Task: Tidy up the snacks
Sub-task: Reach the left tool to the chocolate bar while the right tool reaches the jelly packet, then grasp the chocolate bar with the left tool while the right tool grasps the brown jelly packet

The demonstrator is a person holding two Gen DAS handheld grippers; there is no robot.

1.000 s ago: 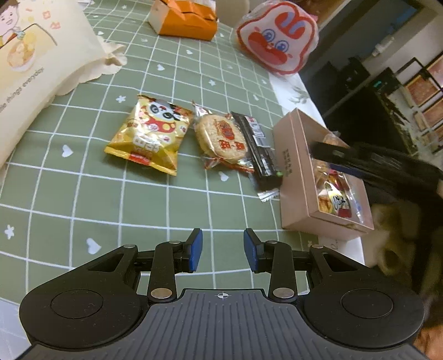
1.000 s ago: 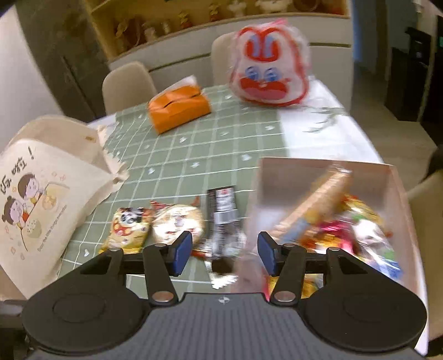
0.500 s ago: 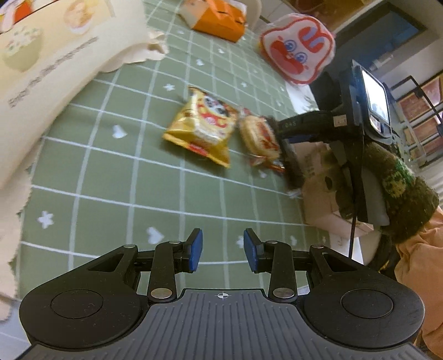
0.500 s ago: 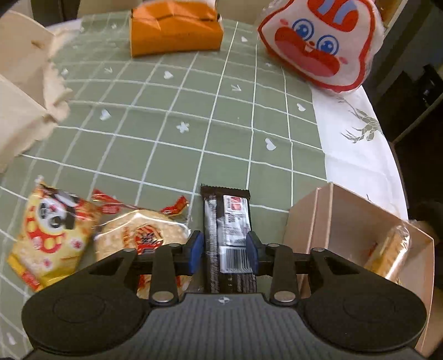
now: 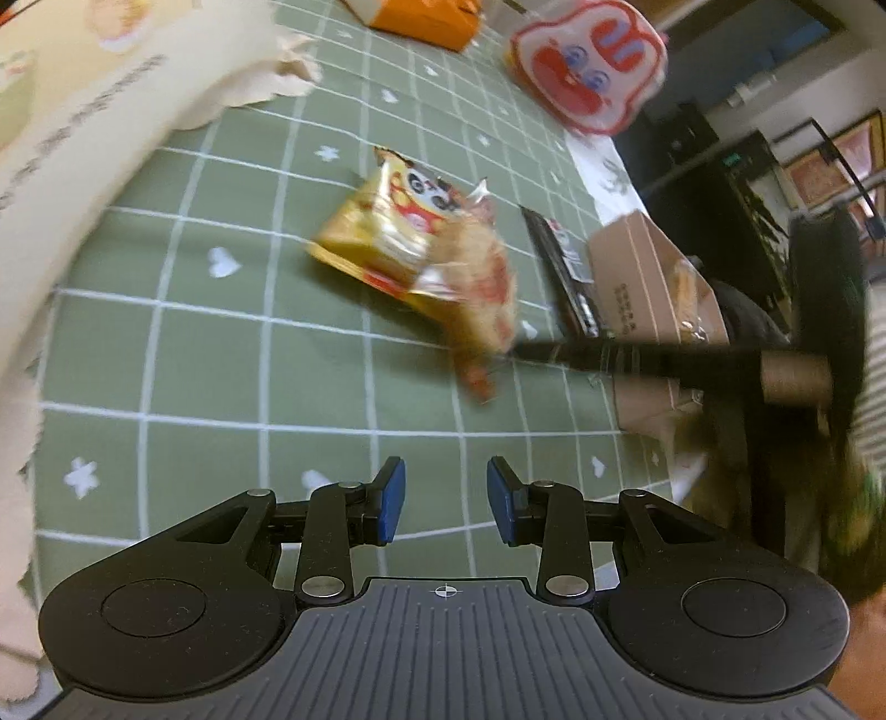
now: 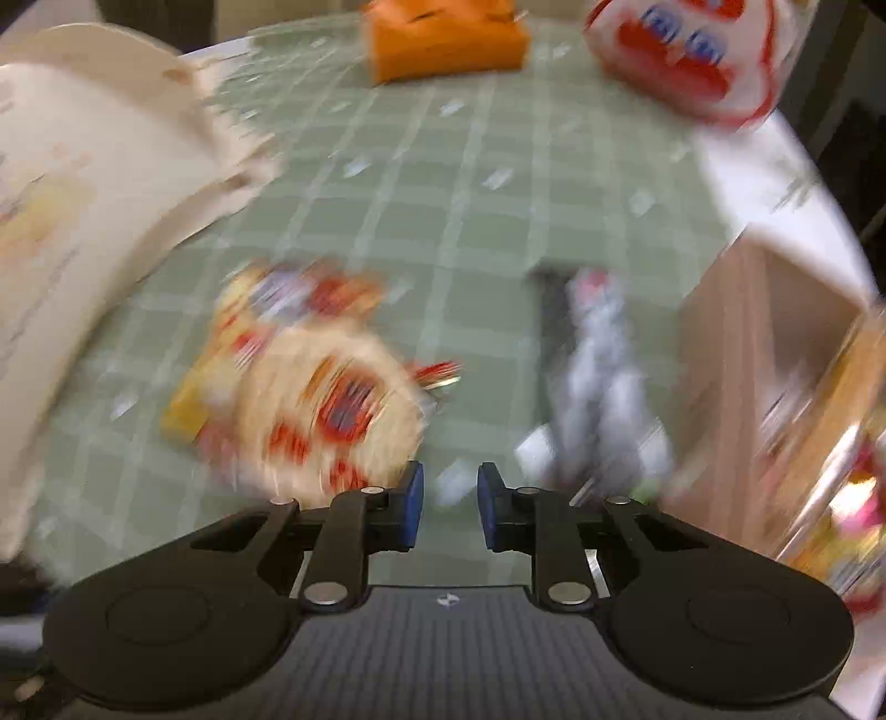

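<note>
1. Though smeared by motion, cream tote bag [image 5: 83, 138] plain enough along the far left of the green-checked counter [image 5: 210, 360].
2. Left tool [image 5: 446, 507] hovering low over bare cloth, blue pads parted, nothing between them.
3. Yellow panda snack packet [image 5: 387, 232] lying mid-counter, partly overlapped on its right by a round rice cracker packet [image 5: 482, 299], tilted and blurred.
4. Right tool [image 6: 450, 507] reaching in from the right, tips at the cracker packet's lower edge; jaws a narrow gap apart, nothing seen clamped, packet just left of its left finger in its own view.
5. Black bar wrapper [image 5: 559, 260] flat on the cloth, between cracker packet and box.
6. Tan cardboard box [image 5: 631, 277] at the counter's right edge, several wrapped snacks inside.
7. Far end: orange box [image 5: 426, 22], then bunny-face bag [image 5: 587, 61] to its right.
</note>
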